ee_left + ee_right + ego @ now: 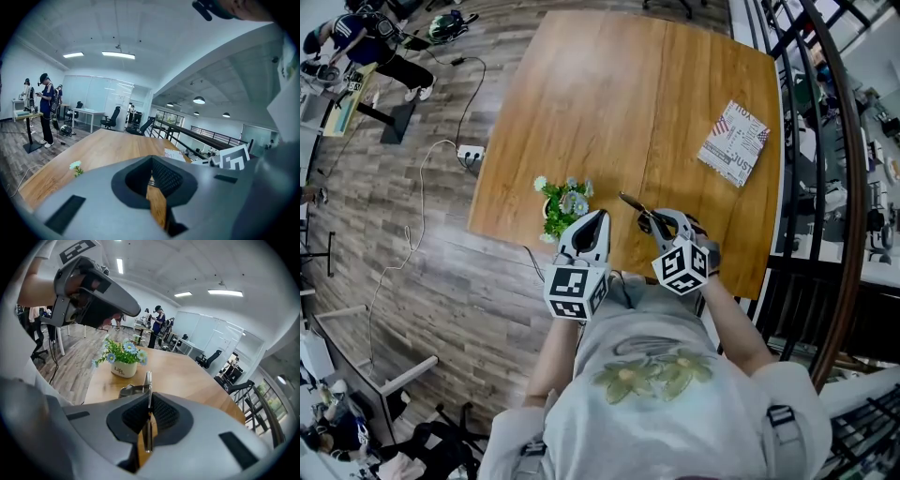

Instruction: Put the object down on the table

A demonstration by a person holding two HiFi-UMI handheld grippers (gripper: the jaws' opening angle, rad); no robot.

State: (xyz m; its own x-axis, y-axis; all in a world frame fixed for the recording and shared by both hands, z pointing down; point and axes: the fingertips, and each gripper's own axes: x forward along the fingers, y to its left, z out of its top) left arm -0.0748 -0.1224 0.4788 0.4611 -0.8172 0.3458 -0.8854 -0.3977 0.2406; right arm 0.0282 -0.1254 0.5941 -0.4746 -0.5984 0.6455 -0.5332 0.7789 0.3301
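Note:
My right gripper (662, 218) hovers over the near edge of the wooden table (609, 103), shut on a thin metal tool (634, 203). In the right gripper view the tool (148, 380) stands on edge between the pads and pokes forward past the gripper (149, 401) toward the table. A broader metal part of it juts to the left. Just left of it, my left gripper (594, 221) is held beside the flower pot (565, 204), shut, with nothing between its jaws (152, 161).
A small white pot of blue and white flowers (124, 367) stands near the table's front left corner. A printed booklet (733, 142) lies at the far right. A railing (848, 187) runs along the right side. People stand at desks across the room.

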